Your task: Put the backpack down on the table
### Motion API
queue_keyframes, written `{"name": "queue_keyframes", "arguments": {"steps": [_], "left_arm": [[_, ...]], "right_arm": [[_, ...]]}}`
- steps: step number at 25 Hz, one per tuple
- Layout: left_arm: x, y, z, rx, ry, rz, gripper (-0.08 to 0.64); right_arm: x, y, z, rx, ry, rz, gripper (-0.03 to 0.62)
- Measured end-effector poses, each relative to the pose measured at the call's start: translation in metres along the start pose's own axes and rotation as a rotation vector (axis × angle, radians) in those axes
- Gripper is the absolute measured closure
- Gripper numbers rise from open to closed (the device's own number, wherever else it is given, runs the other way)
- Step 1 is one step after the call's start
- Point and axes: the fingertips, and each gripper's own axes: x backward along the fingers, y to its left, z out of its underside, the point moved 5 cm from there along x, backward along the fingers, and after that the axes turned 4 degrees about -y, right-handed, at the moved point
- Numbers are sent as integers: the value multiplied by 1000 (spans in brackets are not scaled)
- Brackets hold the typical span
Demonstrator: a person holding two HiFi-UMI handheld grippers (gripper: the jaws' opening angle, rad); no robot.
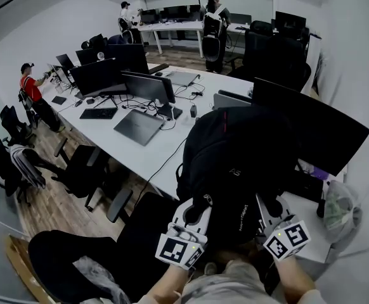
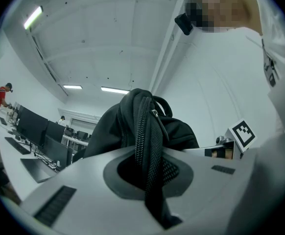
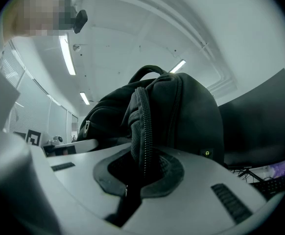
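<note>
A black backpack (image 1: 238, 163) hangs in the air in front of me, over the near edge of the long white table (image 1: 165, 147). My left gripper (image 1: 197, 215) is shut on the backpack's zippered edge (image 2: 150, 155) on its left side. My right gripper (image 1: 268, 211) is shut on the zippered edge (image 3: 143, 146) on its right side. Both hold the bag from below and behind. The backpack (image 2: 132, 126) fills the left gripper view, and the backpack (image 3: 167, 116) fills the right gripper view too. Its underside is hidden from me.
Several monitors (image 1: 149, 87), a closed laptop (image 1: 138, 126), a keyboard (image 1: 98, 113) and cables lie on the table. A large dark monitor (image 1: 311, 128) stands at right. Black office chairs (image 1: 86, 170) stand along the near side. People (image 1: 32, 97) stand at the left and back.
</note>
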Motion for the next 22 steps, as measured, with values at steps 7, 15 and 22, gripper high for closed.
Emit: {"name": "queue_keyframes", "arguments": {"steps": [7, 15, 22], "left_arm": [[-40, 22, 9, -11, 8, -47, 548], [-84, 42, 20, -34, -18, -126, 548], [-102, 69, 22, -93, -61, -205, 548]], "right_arm": [[-39, -35, -1, -24, 16, -40, 569], [-88, -75, -13, -7, 30, -132, 570], [-131, -86, -13, -10, 27, -210, 569]]}}
